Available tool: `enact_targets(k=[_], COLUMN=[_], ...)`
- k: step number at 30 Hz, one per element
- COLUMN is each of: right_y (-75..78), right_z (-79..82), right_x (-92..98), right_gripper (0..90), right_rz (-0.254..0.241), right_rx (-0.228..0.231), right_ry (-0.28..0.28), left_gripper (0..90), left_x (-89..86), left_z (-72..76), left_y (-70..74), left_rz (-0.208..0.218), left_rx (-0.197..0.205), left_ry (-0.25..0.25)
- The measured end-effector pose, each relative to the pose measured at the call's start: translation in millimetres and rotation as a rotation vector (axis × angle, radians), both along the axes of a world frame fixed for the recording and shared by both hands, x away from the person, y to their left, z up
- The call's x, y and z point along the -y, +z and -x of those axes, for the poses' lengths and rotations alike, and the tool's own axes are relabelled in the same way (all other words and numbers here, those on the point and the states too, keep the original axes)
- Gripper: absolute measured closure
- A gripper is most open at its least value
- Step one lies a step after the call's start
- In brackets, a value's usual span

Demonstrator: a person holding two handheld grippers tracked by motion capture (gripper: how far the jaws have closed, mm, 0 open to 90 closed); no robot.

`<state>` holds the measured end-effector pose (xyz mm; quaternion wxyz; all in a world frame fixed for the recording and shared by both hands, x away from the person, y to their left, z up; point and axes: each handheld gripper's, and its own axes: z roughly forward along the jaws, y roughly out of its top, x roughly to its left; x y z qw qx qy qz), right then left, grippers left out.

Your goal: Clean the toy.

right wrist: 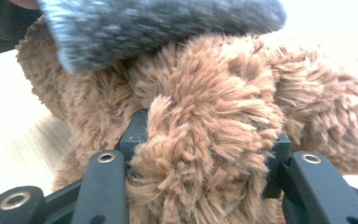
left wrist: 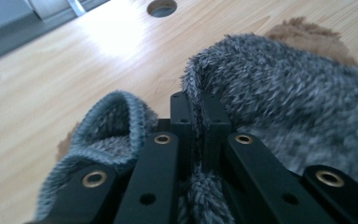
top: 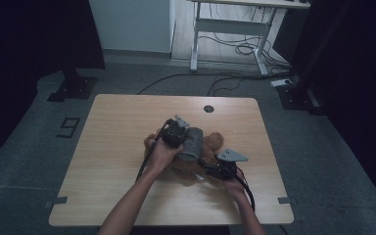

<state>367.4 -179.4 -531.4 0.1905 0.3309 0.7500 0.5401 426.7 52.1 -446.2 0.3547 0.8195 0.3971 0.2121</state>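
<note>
High view: brown plush toy (top: 188, 169) lying near the middle of the wooden bench (top: 112, 147), with a grey fuzzy garment (top: 192, 143) draped over its upper part. Left claw (top: 176, 131) sitting at the garment's far-left edge, left hand (top: 162, 155) wrapped round the handle, forearm rising from the bottom edge and angling right. Right claw (top: 214, 169) low at the toy's near-right side, right hand (top: 235, 187) behind it, wrist bent inward.

Left gripper view: jaws almost closed, pinching a thin fold of the grey garment (left wrist: 279, 107) at its rim; a rolled hem (left wrist: 107, 121) looping off to the left, bench (left wrist: 51, 84) beyond.

Right gripper view: jaws spread fairly wide around a thick tuft of brown plush (right wrist: 205, 140), pressing on both sides; grey garment (right wrist: 158, 23) overhead.

Judging from this, probably dressing or undressing the toy. Best to keep the right hold firm as an anchor, pull the garment slowly along the body, and watch that the thin pinch does not slip off.
</note>
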Motion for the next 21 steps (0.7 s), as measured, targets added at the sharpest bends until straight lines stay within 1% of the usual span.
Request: enact_targets(k=[2, 3, 4, 5, 6, 7, 9, 13, 15, 17, 19, 21], right_y=[0.3, 0.4, 0.4, 0.3, -0.1, -0.4, -0.4, -0.5, -0.5, -0.6, -0.7, -0.8], right_z=[0.7, 1.0, 1.2, 1.1, 0.8, 0.6, 0.6, 0.3, 0.3, 0.3, 0.2, -0.1], right_x=[-1.9, -2.5, -2.7, -2.2, -1.9, -1.5, -1.3, -0.8, -0.7, -0.5, -0.3, -0.1], right_gripper=[50.4, 50.4, 50.4, 50.4, 50.4, 50.4, 50.4, 50.4, 50.4, 50.3, 50.3, 50.3], right_rz=[0.007, 0.009, 0.008, 0.008, 0.003, 0.000, -0.001, -0.003, -0.003, -0.004, -0.005, -0.007], right_rx=[0.003, 0.005, 0.003, 0.000, 0.001, 0.001, 0.000, -0.003, -0.003, -0.004, -0.006, -0.008], right_ry=[0.005, 0.005, 0.002, 0.002, -0.001, -0.002, 0.000, 0.001, 0.001, 0.000, -0.001, -0.002], left_gripper=[85.6, 85.6, 85.5, 85.6, 85.6, 85.6, 85.6, 85.7, 85.6, 85.5, 85.5, 85.7], left_x=[-15.3, -22.8, -29.9, -37.6, -46.2, -55.4, -73.3, -94.6, -101.5, -106.2, -106.8, -102.5], left_z=[7.5, 10.2, 12.0, 12.6, 11.9, 10.4, 8.6, 8.5, 8.7, 9.2, 10.9, 13.3], left_y=[3.5, 5.6, 7.2, 7.9, 7.4, 5.4, 1.0, -7.7, -10.7, -11.5, -9.1, -3.7], left_rz=[0.008, -0.004, -0.026, -0.055, -0.078, -0.065, -0.016, -0.008, -0.001, 0.020, 0.039, 0.050], left_rx=[0.026, 0.044, 0.064, 0.075, 0.068, 0.053, 0.020, -0.008, -0.016, -0.026, -0.021, -0.007], left_ry=[0.011, 0.022, 0.039, 0.062, 0.082, 0.097, 0.119, 0.154, 0.166, 0.164, 0.154, 0.139])
